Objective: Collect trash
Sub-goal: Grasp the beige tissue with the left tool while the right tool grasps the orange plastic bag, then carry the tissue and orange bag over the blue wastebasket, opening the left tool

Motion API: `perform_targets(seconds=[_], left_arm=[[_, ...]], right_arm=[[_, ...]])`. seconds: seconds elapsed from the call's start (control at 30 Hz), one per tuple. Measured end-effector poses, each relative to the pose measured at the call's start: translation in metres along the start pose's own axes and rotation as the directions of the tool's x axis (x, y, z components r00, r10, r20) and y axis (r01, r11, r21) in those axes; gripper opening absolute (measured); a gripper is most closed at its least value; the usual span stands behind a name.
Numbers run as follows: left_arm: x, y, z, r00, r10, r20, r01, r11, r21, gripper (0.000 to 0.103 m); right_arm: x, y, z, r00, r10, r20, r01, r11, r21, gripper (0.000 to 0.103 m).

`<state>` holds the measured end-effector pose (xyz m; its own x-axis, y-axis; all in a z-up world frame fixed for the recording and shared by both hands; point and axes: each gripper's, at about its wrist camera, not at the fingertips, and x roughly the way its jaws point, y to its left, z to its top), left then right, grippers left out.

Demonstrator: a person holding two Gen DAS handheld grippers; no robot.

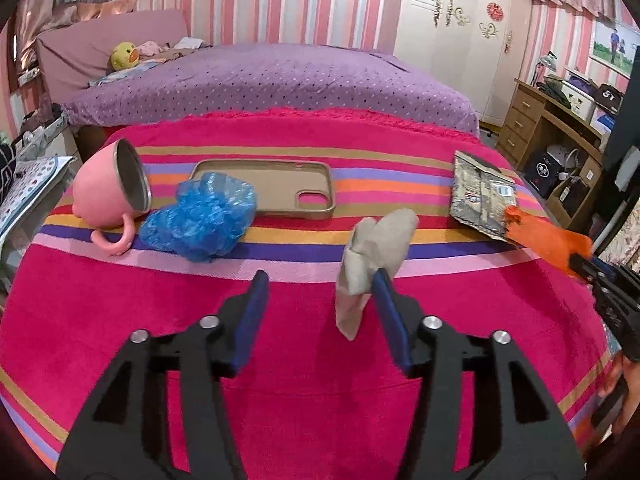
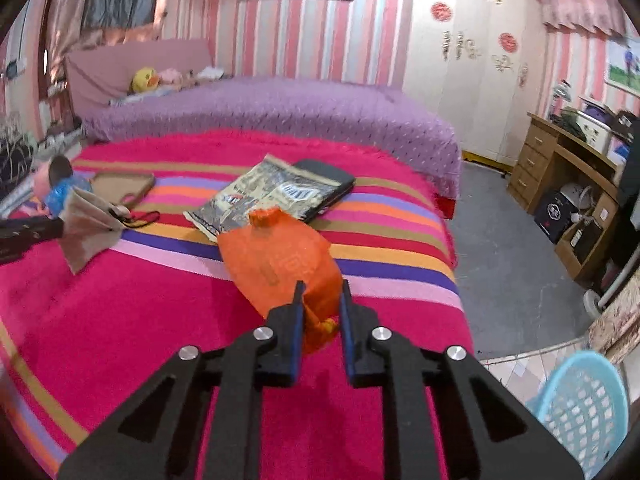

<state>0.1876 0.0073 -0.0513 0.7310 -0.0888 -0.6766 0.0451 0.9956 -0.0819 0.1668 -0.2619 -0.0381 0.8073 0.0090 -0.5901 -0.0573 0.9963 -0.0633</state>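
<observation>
1. The beige paper scrap (image 1: 372, 248) clings only to the right finger of the spread left gripper (image 1: 320, 280), so it may drop onto the striped blanket (image 1: 304, 360).
2. The right gripper (image 2: 322, 294), level above the blanket, pinches the orange wrapper (image 2: 280, 256); the blue basket (image 2: 580, 408) sits at 4 o'clock.

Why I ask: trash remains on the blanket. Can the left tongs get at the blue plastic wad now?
Probably yes: the blue plastic wad lies ahead-left of the open left tongs, bare blanket between; grey paper resting against one finger may interfere.
</observation>
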Motion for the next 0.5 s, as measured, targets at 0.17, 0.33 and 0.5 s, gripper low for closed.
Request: perform_targets(seconds=[0.17,0.33,0.5], left_arm=[[0.011,-0.017,-0.003,1.000,-0.020,0.001,0.020,0.999,0.030,0.031],[0.009,-0.030,-0.006,0.999,-0.045,-0.002,0.045,0.997,0.060,0.012],[-0.010,-0.034,-0.004,0.998,-0.050,0.036,0.048,0.997,0.057,0.009]], right_arm=[[-0.025,-0.017,-0.013,0.998,0.008,0.057,-0.013,0.996,0.083,0.016],[-0.030,-0.027,-0.020,0.997,0.010,0.071,-0.017,0.995,0.094,0.016],[-0.044,-0.034,-0.018,0.993,0.013,0.115,-0.023,0.996,0.087,0.016]])
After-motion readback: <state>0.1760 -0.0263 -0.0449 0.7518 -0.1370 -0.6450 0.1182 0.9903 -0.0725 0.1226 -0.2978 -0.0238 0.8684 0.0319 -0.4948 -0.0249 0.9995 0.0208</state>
